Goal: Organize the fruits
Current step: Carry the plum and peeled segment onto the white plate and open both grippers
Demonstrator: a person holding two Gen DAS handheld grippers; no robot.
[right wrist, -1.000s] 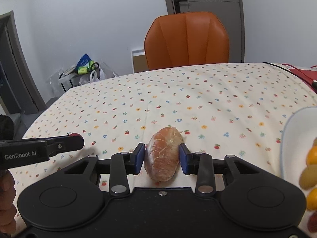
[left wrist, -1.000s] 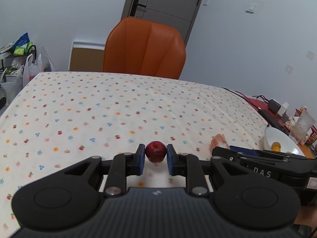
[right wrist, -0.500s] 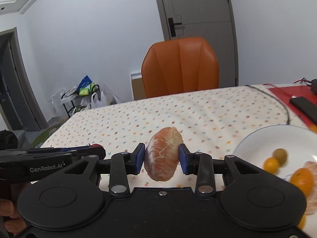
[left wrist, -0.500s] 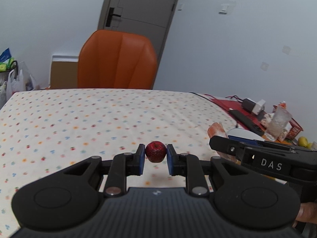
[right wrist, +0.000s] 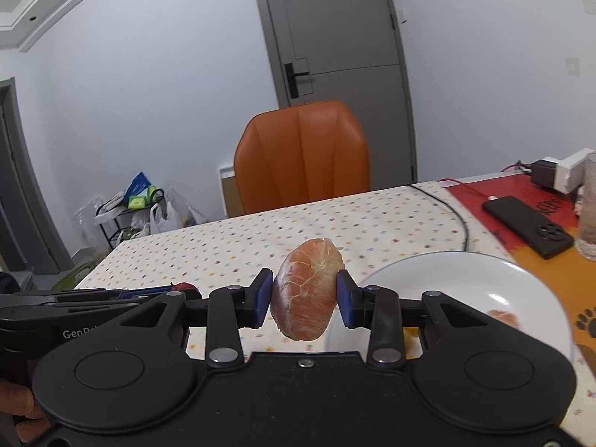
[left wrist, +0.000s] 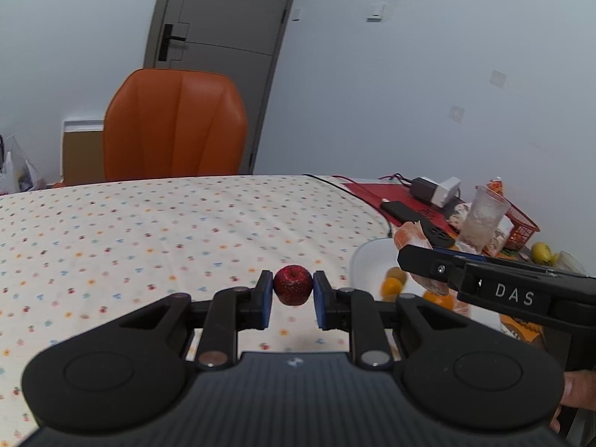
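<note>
Left wrist view: left gripper (left wrist: 289,293), jaws clamped narrow on a small red fruit (left wrist: 292,284), held clear above the dotted surface (left wrist: 149,231). To its right sits the white bowl (left wrist: 367,260), small orange and greenish fruits (left wrist: 394,280) already in it, and the right gripper crosses over the bowl with "DAS" on its side (left wrist: 514,294). Further right: phone (left wrist: 400,211), charger (left wrist: 436,190), clear cup (left wrist: 484,219), red basket (left wrist: 521,225), a yellow fruit (left wrist: 542,251) near the edge. Right wrist view: the left gripper's body shows at far left, label reads "GenRo…", rest cut off (right wrist: 80,333). Right gripper (right wrist: 303,300), jaws moderately open and pinching a peeled citrus piece (right wrist: 305,290), which hangs in the air just left of the bowl (right wrist: 465,264); one similar piece (right wrist: 503,316) lies inside. Paw prints on the orange mat (right wrist: 588,320) at far right; no other legible text. Step, as I read it: both fruits in transit to the bowl, neither dropped. Next move calls for getting each fruit over the bowl interior, lowering, then opening the jaws; right one is closer. Stagger them, both tools converge on the same bowl. Citrus is soft, release low to avoid a bounce; the red fruit looks round and may roll.
</note>
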